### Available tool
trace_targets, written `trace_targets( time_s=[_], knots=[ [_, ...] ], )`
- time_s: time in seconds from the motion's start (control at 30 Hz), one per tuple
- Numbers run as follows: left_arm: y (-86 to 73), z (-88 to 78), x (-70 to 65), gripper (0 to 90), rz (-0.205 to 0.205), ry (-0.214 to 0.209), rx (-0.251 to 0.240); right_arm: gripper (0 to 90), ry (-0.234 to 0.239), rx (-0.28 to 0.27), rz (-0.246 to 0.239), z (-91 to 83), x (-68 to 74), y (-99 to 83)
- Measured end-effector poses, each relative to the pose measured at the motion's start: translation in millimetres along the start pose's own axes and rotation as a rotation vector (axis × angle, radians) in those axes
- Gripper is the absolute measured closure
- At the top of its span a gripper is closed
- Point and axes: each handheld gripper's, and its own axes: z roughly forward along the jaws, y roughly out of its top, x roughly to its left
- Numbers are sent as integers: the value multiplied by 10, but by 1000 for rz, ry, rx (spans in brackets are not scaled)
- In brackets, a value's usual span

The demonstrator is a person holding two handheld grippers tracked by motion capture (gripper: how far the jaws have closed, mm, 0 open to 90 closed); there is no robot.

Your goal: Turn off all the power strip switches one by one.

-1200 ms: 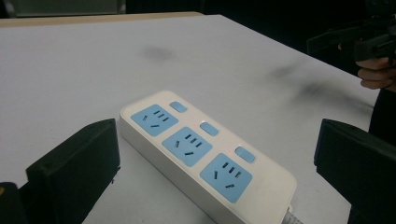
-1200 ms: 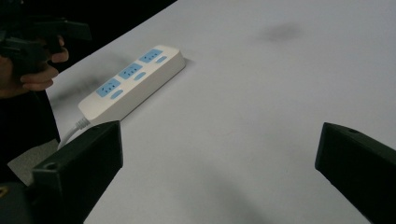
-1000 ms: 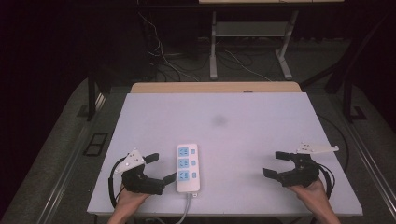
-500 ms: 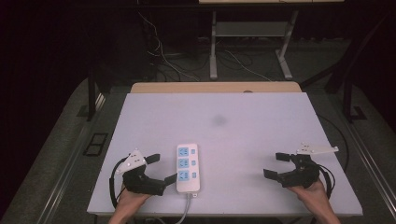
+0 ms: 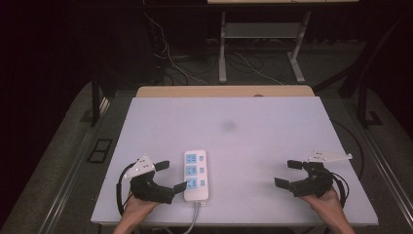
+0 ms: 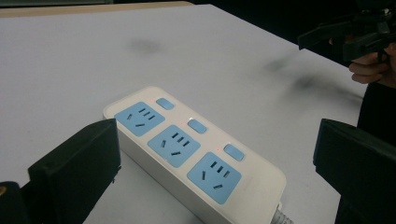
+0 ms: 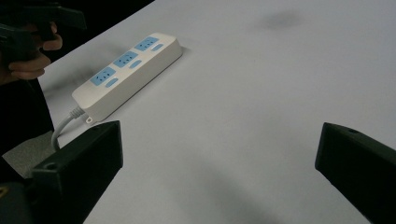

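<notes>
A white power strip (image 5: 196, 175) with three blue sockets and three blue switches lies flat near the table's front edge, left of centre; it also shows up close (image 6: 187, 149) and farther off (image 7: 127, 70). Its grey cable (image 5: 191, 220) runs off the front edge. My left gripper (image 5: 171, 176) stands open just left of the strip, jaws wide and nothing between them. My right gripper (image 5: 288, 174) stands open over bare table at the front right, empty. Each is held by a hand.
The white table (image 5: 234, 141) has a faint dark smudge (image 5: 229, 126) near its middle. A wooden strip (image 5: 224, 91) runs along the far edge. Beyond it, dark floor holds desk legs (image 5: 223, 48) and loose cables (image 5: 170, 63).
</notes>
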Motion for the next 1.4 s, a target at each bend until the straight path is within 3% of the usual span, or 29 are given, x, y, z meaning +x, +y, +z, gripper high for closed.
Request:
trace_targets(
  time_s=[0.87, 1.4],
  knots=[
    [311, 124, -61, 0, 71, -22, 130, 7, -7, 1, -6, -10, 9, -5],
    [379, 333, 11, 0, 79, -44, 223, 7, -17, 6, -4, -10, 14, -11]
  ],
)
